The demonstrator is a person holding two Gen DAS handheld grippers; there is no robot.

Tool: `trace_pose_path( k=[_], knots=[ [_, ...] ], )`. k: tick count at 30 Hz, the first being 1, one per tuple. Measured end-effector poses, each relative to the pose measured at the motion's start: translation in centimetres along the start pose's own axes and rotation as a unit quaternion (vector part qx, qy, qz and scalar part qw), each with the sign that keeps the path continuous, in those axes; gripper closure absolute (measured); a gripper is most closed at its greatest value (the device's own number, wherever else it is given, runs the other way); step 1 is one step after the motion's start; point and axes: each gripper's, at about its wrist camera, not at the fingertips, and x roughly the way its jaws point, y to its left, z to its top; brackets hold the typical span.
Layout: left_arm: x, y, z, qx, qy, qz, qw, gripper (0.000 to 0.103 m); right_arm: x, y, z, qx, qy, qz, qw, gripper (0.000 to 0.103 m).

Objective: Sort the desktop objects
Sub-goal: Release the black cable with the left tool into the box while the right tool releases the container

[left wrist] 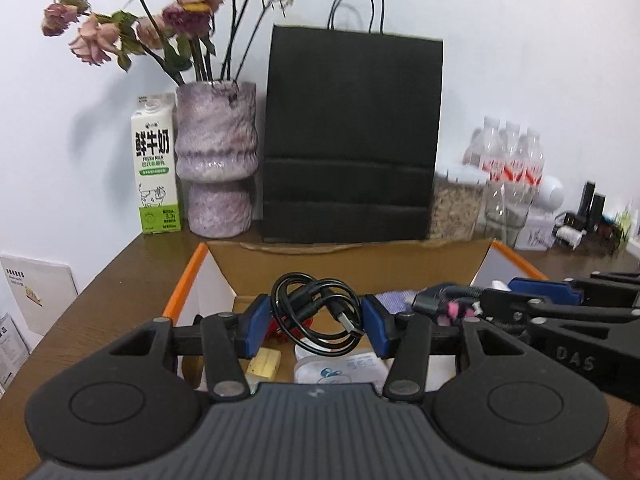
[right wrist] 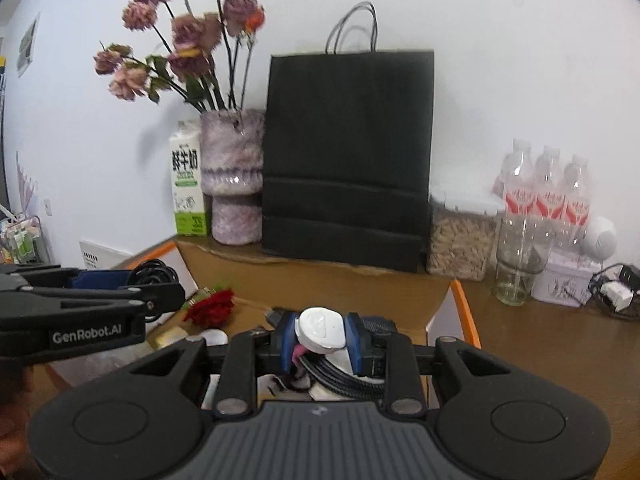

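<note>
Both grippers carry cables above the open cardboard box [left wrist: 352, 268].

The left gripper [left wrist: 316, 326] has its jaws clenched on a coiled black cable [left wrist: 316, 312], hanging over the box's left half. The right gripper [right wrist: 320, 344] grasps a white plug [right wrist: 320, 330] with a braided grey cable [right wrist: 340, 380] trailing under it, over the right half. Inside the box lie a red rose [right wrist: 210, 308] and small white items. Far on the surface [left wrist: 120, 280] stand a black paper bag [left wrist: 352, 136], a vase [left wrist: 216, 160] and a milk carton [left wrist: 156, 168].

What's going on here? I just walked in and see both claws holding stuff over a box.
A person is sorting desk clutter with two handheld claws. The left claw grips a coiled black cable; the right claw grips a white charger with a braided cord. Both hang over the open cardboard box.
</note>
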Motion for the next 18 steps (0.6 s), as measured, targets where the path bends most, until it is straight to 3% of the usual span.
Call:
trace_pose_path(
  k=[7, 9, 10, 12, 15, 16, 18],
  knots=[
    [-0.1, -0.8, -0.8, 0.017, -0.005, 0.003, 0.9998, 0.051, 0.1, -0.1, -0.4, 0.0, 0.006, -0.006, 1.0, 0.077],
    [-0.5, -0.8, -0.9, 0.016, -0.015, 0.009, 0.9997, 0.044, 0.0, -0.1, -0.4, 0.001, 0.003, -0.011, 1.0, 0.066],
    [-0.6, -0.8, -1.0, 0.016, -0.023, 0.014, 0.9995, 0.039, -0.2, 0.0, -0.4, 0.0, -0.001, -0.015, 1.0, 0.047],
    [-1.0, -0.8, -0.9, 0.018, -0.036, 0.024, 0.9989, 0.014, -0.6, 0.1, -0.3, -0.003, -0.012, -0.023, 1.0, 0.014],
    [-1.3, -0.6, -0.7, 0.013, -0.048, 0.044, 0.9978, 0.001, -1.1, 0.2, -0.2, -0.006, -0.026, -0.037, 0.999, 0.007],
    [-1.3, -0.5, -0.6, 0.009, -0.049, 0.051, 0.9974, 0.0, -1.2, 0.1, 0.0, -0.004, -0.026, -0.04, 0.999, 0.002],
    [-1.3, -0.2, -0.5, 0.003, -0.049, 0.046, 0.9978, 0.0, -1.2, -0.1, 0.0, 0.001, -0.025, -0.04, 0.999, 0.0]
  ],
)
